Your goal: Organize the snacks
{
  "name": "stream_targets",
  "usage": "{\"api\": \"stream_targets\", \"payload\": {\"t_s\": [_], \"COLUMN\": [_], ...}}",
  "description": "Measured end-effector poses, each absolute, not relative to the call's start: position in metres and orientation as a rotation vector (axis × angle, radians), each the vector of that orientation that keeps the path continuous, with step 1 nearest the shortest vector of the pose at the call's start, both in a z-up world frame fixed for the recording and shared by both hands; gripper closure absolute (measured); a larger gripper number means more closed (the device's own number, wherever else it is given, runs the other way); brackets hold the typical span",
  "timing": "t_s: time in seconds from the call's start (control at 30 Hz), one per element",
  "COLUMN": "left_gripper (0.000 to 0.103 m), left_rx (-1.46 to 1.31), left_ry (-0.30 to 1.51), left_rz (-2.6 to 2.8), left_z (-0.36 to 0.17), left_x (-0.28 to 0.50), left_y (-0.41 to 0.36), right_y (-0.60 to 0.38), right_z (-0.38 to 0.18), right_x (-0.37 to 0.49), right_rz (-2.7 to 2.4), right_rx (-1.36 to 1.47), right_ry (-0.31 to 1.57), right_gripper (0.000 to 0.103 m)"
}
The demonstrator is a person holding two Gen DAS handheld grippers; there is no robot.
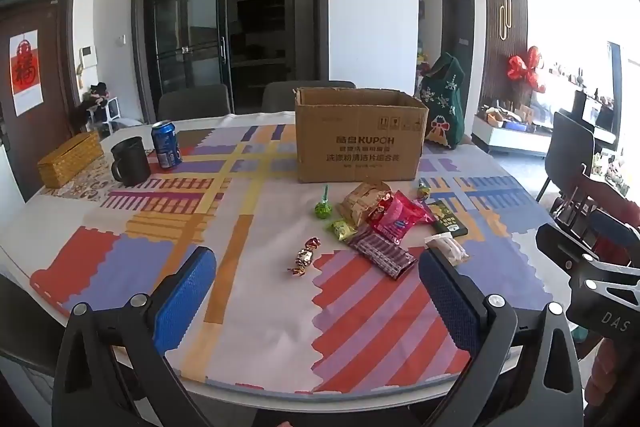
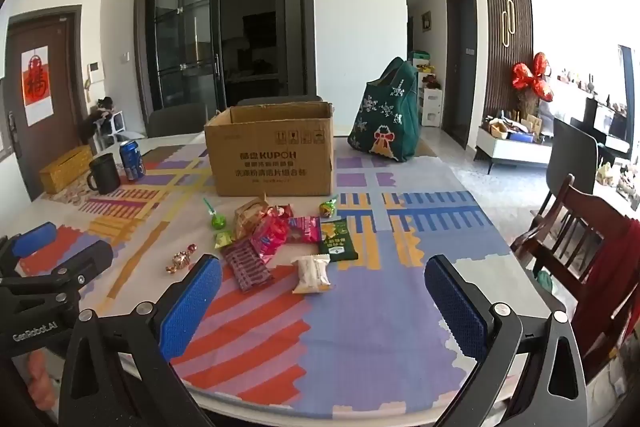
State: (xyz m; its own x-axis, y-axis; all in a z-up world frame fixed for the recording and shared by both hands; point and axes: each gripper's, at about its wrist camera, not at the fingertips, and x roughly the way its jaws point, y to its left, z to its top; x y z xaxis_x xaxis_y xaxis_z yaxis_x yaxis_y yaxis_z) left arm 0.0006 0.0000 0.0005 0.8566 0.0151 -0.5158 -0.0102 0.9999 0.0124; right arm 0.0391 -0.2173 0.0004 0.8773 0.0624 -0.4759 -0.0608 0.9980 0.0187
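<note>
Right wrist view: snacks (image 2: 280,239) beyond both grippers' wide-spread, empty fingers (image 2: 190,301).

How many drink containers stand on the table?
2: a black mug and a blue can just right of it, both upright at the table's far left, beside a woven box. The cardboard box may hide more.

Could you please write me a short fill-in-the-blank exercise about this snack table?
1. Behind the snack pile stands an open ____ box.
2. Beside the black mug stands a ____ soda can.
3. Both the left gripper and the right gripper are ____ and hold nothing.

Missing words: cardboard; blue; open
</note>
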Motion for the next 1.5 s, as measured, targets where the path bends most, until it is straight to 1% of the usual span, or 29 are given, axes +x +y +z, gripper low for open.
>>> {"api": "stream_targets", "payload": {"t_s": [0.4,0.7,1.5], "left_gripper": [0.0,0.0,0.0], "left_rx": [-0.004,-0.011,-0.011], "left_ry": [0.531,0.52,0.515], "left_rz": [0.024,0.017,0.017], "left_z": [-0.005,0.006,0.008], "left_x": [-0.003,-0.008,-0.009], "left_y": [0.001,0.006,0.005], "right_y": [-0.218,-0.216,-0.213], "right_z": [-0.001,0.001,0.003], "right_x": [0.038,0.034,0.031], "right_rz": [0.069,0.074,0.088], "right_rx": [0.003,0.001,-0.005], "right_ry": [0.499,0.492,0.479], "right_gripper": [0.001,0.001,0.001]}}
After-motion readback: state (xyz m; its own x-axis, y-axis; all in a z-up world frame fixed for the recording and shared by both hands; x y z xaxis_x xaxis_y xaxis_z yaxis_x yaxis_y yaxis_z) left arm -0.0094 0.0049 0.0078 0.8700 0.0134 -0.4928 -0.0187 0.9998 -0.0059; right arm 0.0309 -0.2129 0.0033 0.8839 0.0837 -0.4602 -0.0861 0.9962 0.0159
